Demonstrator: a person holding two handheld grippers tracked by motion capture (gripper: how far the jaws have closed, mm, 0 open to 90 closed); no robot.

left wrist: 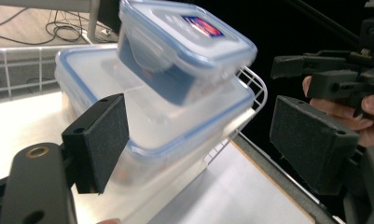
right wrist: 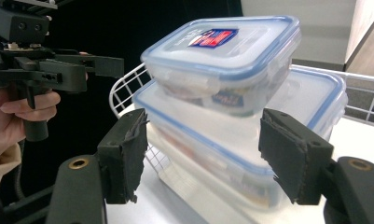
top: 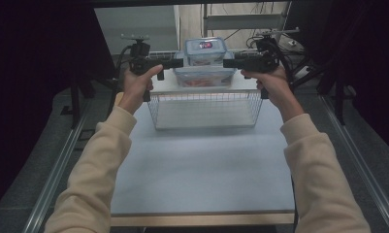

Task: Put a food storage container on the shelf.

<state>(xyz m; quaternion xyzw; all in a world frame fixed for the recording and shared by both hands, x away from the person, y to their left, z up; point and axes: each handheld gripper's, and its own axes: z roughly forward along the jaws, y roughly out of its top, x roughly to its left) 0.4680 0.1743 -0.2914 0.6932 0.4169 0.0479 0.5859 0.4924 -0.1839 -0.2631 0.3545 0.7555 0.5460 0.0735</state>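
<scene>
High view: both grippers (top: 179, 63) (top: 227, 62) open, empty.

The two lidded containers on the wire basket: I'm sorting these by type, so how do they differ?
The upper container is smaller than the lower container it rests on. The upper container sits tilted and skewed, while the lower container lies flat on the wire basket. The upper container's lid carries a red and blue label; the lower container's lid looks plain. Both are clear plastic with blue-rimmed clip lids.
</scene>
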